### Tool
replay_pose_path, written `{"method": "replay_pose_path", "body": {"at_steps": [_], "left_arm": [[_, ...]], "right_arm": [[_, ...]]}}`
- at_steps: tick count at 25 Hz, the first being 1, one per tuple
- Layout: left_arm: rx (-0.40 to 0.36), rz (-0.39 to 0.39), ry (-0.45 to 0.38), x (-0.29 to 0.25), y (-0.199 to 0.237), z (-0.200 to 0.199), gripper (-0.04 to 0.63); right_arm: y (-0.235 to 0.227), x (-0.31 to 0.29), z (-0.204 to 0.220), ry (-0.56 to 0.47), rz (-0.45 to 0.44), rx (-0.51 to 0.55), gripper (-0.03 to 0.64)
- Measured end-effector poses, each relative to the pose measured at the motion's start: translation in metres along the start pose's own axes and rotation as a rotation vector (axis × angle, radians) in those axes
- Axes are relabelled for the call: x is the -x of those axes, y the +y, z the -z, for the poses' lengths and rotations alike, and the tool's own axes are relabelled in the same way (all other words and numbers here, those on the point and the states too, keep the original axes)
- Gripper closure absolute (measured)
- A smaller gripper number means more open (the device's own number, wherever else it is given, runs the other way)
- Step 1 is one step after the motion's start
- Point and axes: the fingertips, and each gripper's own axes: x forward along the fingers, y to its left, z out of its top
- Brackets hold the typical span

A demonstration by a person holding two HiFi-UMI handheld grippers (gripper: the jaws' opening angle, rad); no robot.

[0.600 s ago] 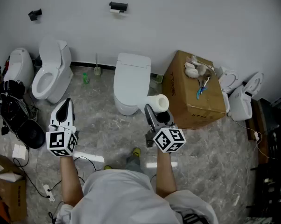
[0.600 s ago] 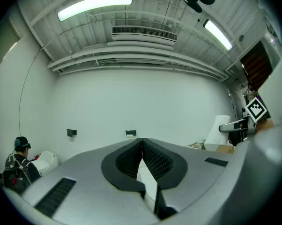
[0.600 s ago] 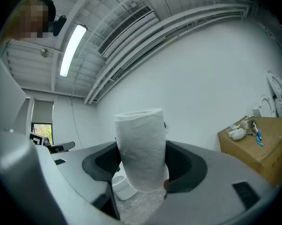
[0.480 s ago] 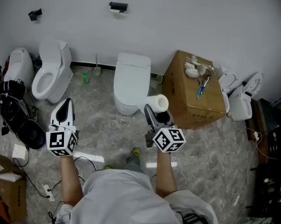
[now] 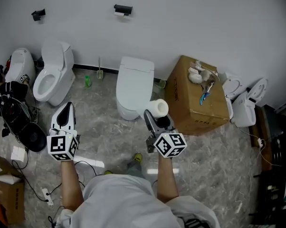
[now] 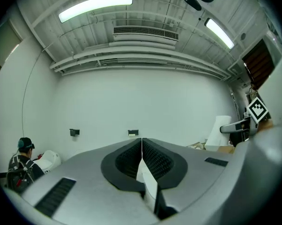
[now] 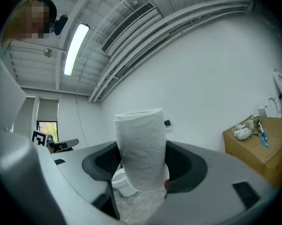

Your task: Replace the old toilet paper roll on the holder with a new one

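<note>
Right gripper [image 5: 155,115] clamps the new roll [image 5: 158,108] upright, likely for carrying to the wall holder [image 5: 122,9]; left gripper [image 5: 64,112] is closed and empty, probably spare for the old roll.

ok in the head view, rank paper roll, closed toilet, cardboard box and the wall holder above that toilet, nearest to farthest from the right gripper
1. paper roll: in the tongs of the right gripper.
2. closed toilet, ahead-left, and cardboard box, to the right: too close to call.
3. wall holder: on the far wall.
</note>
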Motion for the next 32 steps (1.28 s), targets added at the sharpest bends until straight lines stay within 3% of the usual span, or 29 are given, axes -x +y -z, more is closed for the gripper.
{"method": "replay_pose_path", "body": {"at_steps": [12,15,20,32], "left_arm": [[-0.006,0.019,0.008,0.005,-0.010,0.000,0.569],[-0.014,0.037,0.015,0.004,-0.016,0.000,0.523],[-0.021,0.037,0.022,0.006,-0.016,0.002,0.518],[-0.016,0.022,0.034,0.015,0.007,0.009,0.514]], "right_arm": [[0.008,0.010,0.002,0.017,-0.029,0.021,0.321],[0.009,0.012,-0.002,0.005,-0.031,0.013,0.321],[0.010,0.012,0.004,0.012,-0.030,-0.003,0.320],[0.030,0.000,0.012,0.019,-0.046,-0.029,0.321]]}}
